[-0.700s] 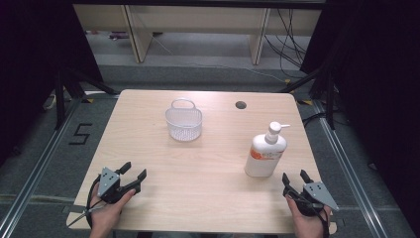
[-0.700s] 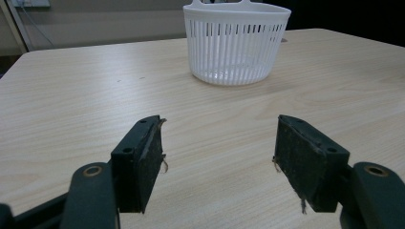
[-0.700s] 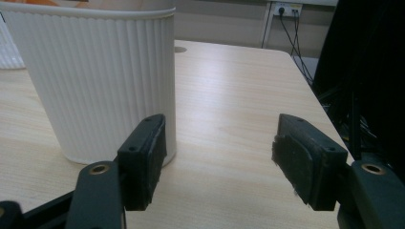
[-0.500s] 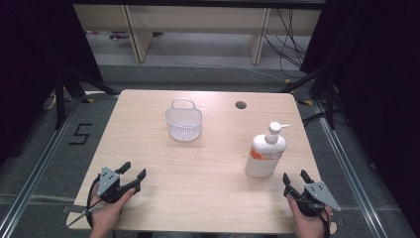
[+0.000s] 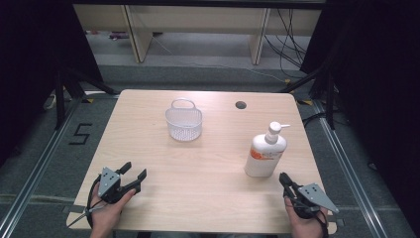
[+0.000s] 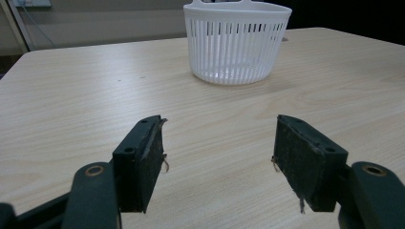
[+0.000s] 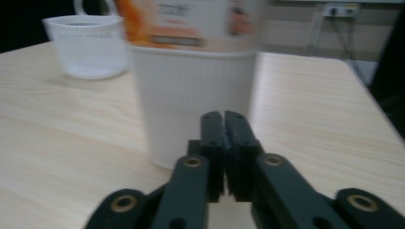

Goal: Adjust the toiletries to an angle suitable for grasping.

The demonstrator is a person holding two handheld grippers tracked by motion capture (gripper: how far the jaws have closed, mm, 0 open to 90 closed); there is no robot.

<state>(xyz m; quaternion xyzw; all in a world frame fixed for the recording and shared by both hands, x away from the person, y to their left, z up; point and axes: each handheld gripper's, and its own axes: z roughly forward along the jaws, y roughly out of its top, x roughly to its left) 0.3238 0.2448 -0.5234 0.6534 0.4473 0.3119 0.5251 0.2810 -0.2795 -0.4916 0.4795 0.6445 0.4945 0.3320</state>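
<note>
- On the table, seen from the high view, the right gripper sits at about 5 o'clock, near the front edge, held in a hand that comes in from the bottom.
- Its jaws are pressed together with nothing between them; the right gripper view shows the two black pads meeting face to face at the right gripper's tip.
- A white pump bottle with an orange label stands upright at about 4 o'clock, just beyond the right gripper at its 11 o'clock; the closed jaws point toward its base, near but not touching.
- In the right gripper view the bottle stands directly ahead at 12 o'clock, blurred.
- The left gripper rests at about 7 o'clock on the table, also hand-held, jaws pointing toward 2 o'clock.
- Its jaws stand wide apart, empty; the left gripper view shows bare wood between the pads at the left gripper's opening.
- A white slotted basket with a loop handle stands upright at about 12 o'clock of the table centre, well apart from both grippers and the bottle.
- In the left gripper view the basket sits ahead at 12 o'clock.
</note>
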